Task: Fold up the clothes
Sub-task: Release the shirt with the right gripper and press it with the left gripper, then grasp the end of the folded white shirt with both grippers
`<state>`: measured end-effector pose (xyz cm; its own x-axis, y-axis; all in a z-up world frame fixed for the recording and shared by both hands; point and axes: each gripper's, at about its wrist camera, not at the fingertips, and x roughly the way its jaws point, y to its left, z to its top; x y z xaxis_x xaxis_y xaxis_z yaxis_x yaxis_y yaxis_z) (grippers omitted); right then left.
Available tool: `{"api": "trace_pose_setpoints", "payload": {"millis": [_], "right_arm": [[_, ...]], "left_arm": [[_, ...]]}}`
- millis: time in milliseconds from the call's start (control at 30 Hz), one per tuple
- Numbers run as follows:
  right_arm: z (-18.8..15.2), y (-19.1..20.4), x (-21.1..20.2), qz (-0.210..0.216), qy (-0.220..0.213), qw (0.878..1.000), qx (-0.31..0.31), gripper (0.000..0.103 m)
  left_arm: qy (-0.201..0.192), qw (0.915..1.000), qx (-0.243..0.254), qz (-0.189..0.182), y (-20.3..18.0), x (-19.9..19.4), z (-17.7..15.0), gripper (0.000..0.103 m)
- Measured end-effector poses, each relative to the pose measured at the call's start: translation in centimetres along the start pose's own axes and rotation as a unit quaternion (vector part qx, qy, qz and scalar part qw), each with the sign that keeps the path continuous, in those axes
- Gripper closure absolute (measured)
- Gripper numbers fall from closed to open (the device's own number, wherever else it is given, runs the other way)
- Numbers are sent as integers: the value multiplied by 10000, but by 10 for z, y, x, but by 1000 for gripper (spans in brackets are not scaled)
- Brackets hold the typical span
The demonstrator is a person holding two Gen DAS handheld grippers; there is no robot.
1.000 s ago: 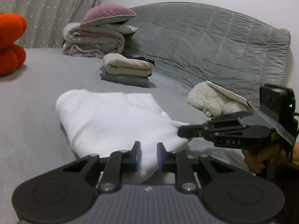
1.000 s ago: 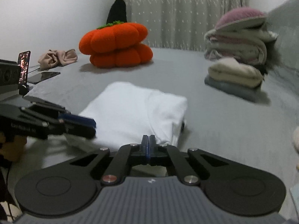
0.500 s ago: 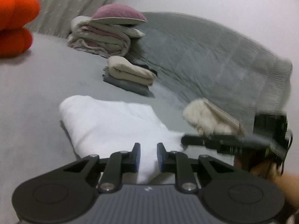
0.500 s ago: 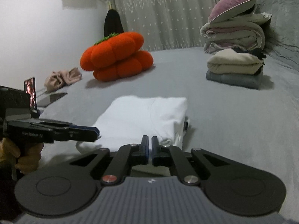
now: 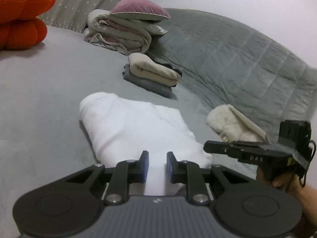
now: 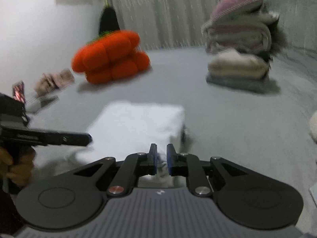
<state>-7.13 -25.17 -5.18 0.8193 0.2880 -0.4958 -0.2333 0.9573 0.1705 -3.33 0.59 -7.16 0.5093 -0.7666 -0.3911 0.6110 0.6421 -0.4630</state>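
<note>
Left claw (image 5: pixel 156 163) parted, right claw (image 6: pixel 161 159) opening

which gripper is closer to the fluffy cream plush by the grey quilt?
Right. The right gripper sits just in front of the fluffy cream plush; the left gripper is across the folded white garment, farther off.
</note>
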Motion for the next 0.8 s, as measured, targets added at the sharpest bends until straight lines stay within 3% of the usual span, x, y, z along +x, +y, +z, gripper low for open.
{"api": "trace_pose_setpoints", "payload": {"millis": [133,433,700,800], "right_arm": [[6,-5,-6,148,-117,9996,208,87],[30,-10,18,158,-395,9981,448,87],[32,-18,56,-181,-118,9960,865,86],[33,-27,56,-230,-135,9925,1196,75]], "left_arm": [[-213,9994,-256,27,3,-6,10,72],[-790,9936,-483,654,17,3,26,67],[-676,9838,-1077,1264,44,8,24,48],[-566,9784,-1494,1314,55,4,26,45]]}}
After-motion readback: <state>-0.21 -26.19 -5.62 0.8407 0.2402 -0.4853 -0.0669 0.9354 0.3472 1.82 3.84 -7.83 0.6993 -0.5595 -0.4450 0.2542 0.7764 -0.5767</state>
